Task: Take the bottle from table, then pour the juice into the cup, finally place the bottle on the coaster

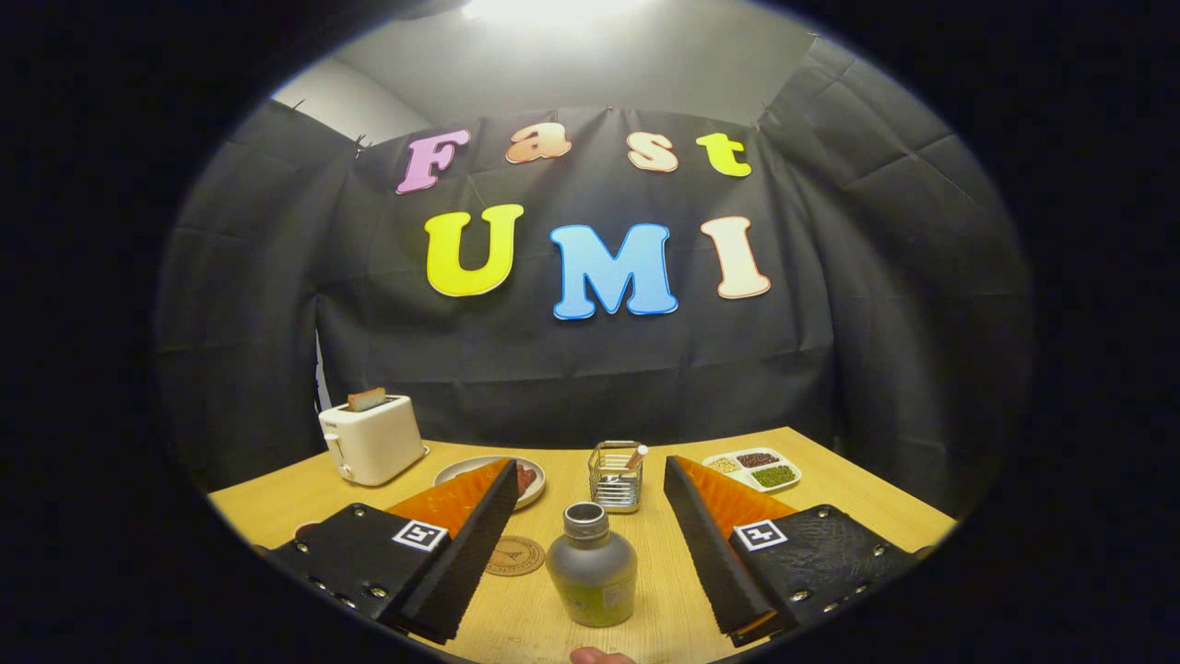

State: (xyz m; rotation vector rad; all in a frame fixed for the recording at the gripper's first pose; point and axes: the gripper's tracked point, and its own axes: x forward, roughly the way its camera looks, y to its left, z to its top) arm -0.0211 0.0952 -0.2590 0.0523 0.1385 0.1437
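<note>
A fingertip (601, 656) shows at the near edge of the desk (834, 503), just in front of the bottle (592, 567). My jaws are spread wide and grip nothing; the bottle stands upright between them, capless, near the desk's front edge. The coaster (515, 555) lies just beside it, by one finger. Beyond stand a wire basket (617, 476), a plate (528, 480), a toaster (371, 439) and a sectioned tray (754, 468). I judge the bottle stiff, frosted and likely slick, part full, so moderately heavy. I would take it at mid-body, below the shoulder, keeping it upright.
</note>
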